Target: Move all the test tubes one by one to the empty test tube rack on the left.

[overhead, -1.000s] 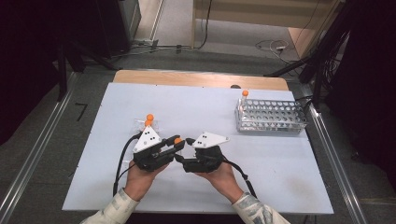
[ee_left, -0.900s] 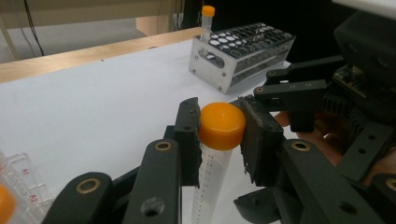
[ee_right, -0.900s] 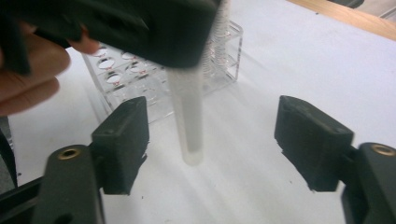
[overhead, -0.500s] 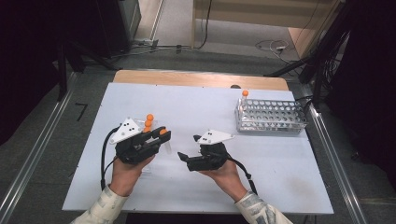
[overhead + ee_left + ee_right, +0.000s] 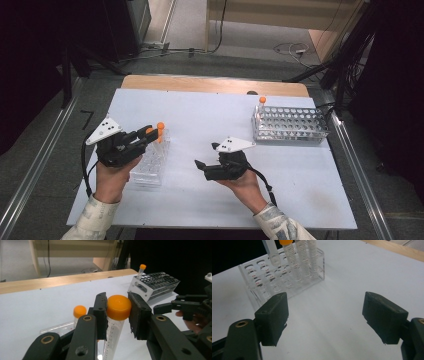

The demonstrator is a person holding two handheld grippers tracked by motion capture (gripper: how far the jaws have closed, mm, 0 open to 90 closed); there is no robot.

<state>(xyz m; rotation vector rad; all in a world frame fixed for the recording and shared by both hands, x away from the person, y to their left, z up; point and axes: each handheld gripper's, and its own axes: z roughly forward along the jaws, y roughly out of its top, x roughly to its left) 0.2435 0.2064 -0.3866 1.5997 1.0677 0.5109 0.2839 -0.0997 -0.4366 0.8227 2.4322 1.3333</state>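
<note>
My left gripper (image 5: 152, 132) is shut on a clear tube with an orange cap (image 5: 160, 126), held upright above a clear plastic rack (image 5: 150, 165) at the table's left. In the left gripper view the pads press on the orange cap (image 5: 119, 307), and a second orange-capped tube (image 5: 80, 311) stands behind it. My right gripper (image 5: 206, 155) sits mid-table with its jaws wide. They have just been opening, and nothing is between them (image 5: 324, 315). It faces the clear rack (image 5: 262, 282), which holds several tubes (image 5: 292, 262).
A metal wire rack (image 5: 290, 125) stands at the back right with one orange-capped tube (image 5: 262, 102) at its left corner. The table (image 5: 210, 110) is white with a wooden strip along its far edge. Cables trail from both grippers.
My left hand has moved left and slightly up with the tube, away from the right gripper. The right gripper's jaws have spread wider, and that hand has stayed in place.
</note>
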